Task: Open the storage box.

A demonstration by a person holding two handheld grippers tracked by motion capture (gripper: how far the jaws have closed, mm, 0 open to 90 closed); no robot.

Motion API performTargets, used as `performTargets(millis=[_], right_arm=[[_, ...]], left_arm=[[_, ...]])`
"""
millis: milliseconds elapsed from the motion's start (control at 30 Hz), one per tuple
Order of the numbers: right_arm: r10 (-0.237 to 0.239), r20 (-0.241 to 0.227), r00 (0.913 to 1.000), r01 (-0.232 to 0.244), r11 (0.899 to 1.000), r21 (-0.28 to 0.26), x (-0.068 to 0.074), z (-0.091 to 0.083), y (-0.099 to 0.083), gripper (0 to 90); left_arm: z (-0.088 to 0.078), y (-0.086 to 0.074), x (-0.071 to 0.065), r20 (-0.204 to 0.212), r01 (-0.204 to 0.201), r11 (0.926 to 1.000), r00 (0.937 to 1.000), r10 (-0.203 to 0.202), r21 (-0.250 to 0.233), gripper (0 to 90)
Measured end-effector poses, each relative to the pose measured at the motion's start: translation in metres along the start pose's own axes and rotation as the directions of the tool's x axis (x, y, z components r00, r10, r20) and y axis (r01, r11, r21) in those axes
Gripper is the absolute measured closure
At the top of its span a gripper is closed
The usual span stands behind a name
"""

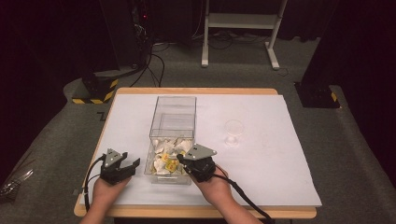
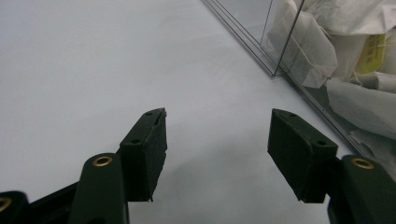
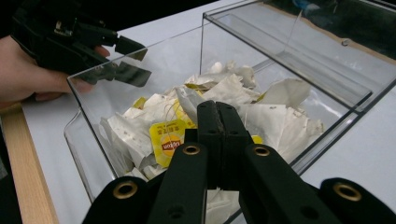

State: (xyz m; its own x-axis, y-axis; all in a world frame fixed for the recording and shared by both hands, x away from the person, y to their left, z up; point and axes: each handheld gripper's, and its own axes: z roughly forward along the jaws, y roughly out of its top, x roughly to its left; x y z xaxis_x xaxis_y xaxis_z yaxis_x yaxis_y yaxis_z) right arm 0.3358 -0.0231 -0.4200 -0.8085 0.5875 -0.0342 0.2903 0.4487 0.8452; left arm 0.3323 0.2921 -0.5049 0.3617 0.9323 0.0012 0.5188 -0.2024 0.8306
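White tea bags (image 1: 168, 156) with yellow tags (image 3: 168, 140) — clear box (image 1: 173, 109), white table (image 1: 261, 158)

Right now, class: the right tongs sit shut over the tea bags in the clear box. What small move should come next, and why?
Probably lift the right tongs a little. They are shut above the tea bags in the clear box, but the pictures do not show whether a bag is pinched; a small lift would show it. The left tongs wait open outside.

Grey carpet floor (image 1: 56, 140) surrounds the wooden table (image 1: 196, 91); a white frame stand (image 1: 243, 28) sits far off, black cables (image 1: 154, 65) trailing left in dim light.
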Motion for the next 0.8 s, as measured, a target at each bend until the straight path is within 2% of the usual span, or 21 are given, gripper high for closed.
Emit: performTargets(millis=[133,233,800], right_arm=[[0.004,0.007,1.0000,-0.004,1.000,-0.022,-0.003,-0.005,0.002,89.9],[0.020,0.009,0.9998,-0.019,0.999,-0.031,-0.005,-0.008,0.003,89.9],[0.035,0.022,0.9992,-0.032,0.995,-0.096,-0.012,-0.020,0.007,90.0]], left_arm=[[0.000,0.000,0.000,0.004,0.008,1.0000,1.0000,-0.008,0.004,37.6],[0.000,0.000,0.000,0.003,0.000,1.0000,1.0000,0.000,0.001,37.4],[0.001,0.000,0.000,0.001,0.003,1.0000,1.0000,-0.003,0.006,37.2]])
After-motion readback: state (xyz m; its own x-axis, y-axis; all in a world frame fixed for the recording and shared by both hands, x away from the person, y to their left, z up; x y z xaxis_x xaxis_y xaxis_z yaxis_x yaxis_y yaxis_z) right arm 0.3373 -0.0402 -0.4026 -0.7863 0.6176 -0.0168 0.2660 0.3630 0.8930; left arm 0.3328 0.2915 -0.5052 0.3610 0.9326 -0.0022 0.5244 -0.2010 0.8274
